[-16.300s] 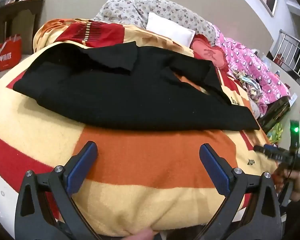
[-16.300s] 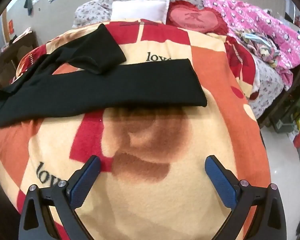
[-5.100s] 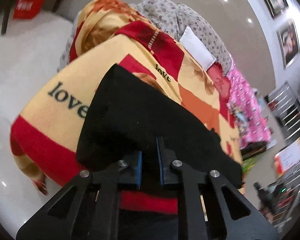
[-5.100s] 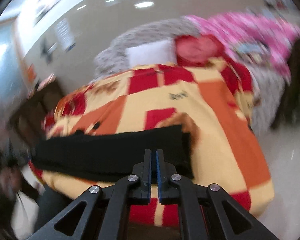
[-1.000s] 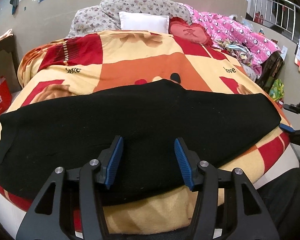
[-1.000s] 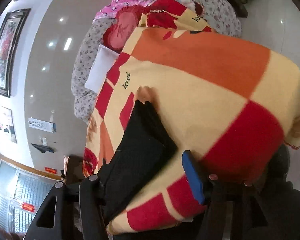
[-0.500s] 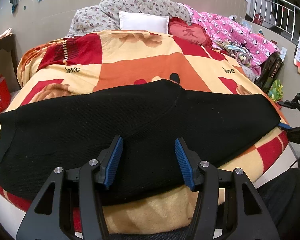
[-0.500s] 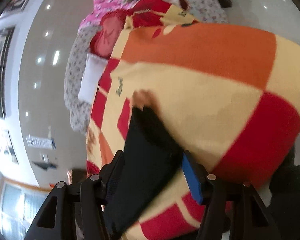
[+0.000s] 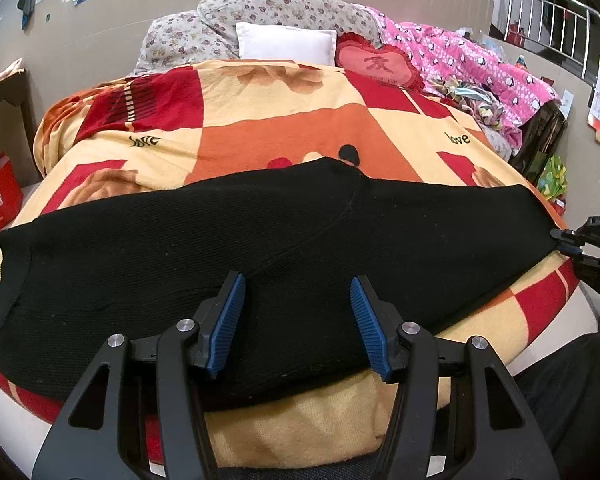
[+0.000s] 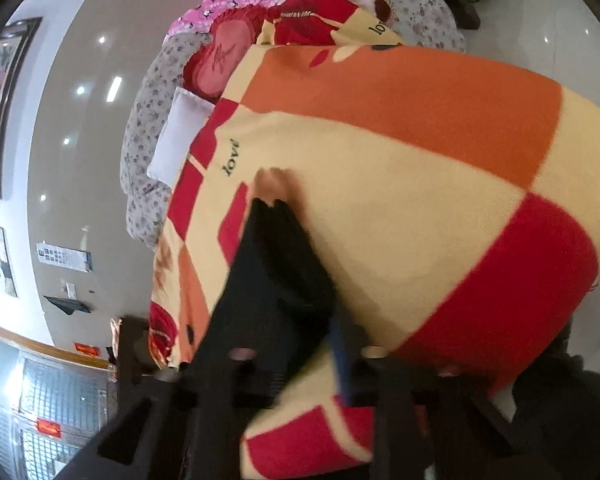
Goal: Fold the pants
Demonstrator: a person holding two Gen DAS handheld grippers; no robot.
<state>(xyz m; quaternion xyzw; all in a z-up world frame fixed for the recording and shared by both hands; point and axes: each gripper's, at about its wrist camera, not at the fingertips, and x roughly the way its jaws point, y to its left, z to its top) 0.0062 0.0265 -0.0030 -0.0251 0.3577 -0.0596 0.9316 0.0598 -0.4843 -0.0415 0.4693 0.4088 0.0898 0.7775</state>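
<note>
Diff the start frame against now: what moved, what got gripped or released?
The pants went from splayed, one leg angled off, to a single flat band nearer the bed's front edge. The left gripper, shut on them five seconds back, has let go and hovers with jaws open. The right gripper now sits at their right end; its view is too blurred to judge grip. The blanket and pillows stayed put.
</note>
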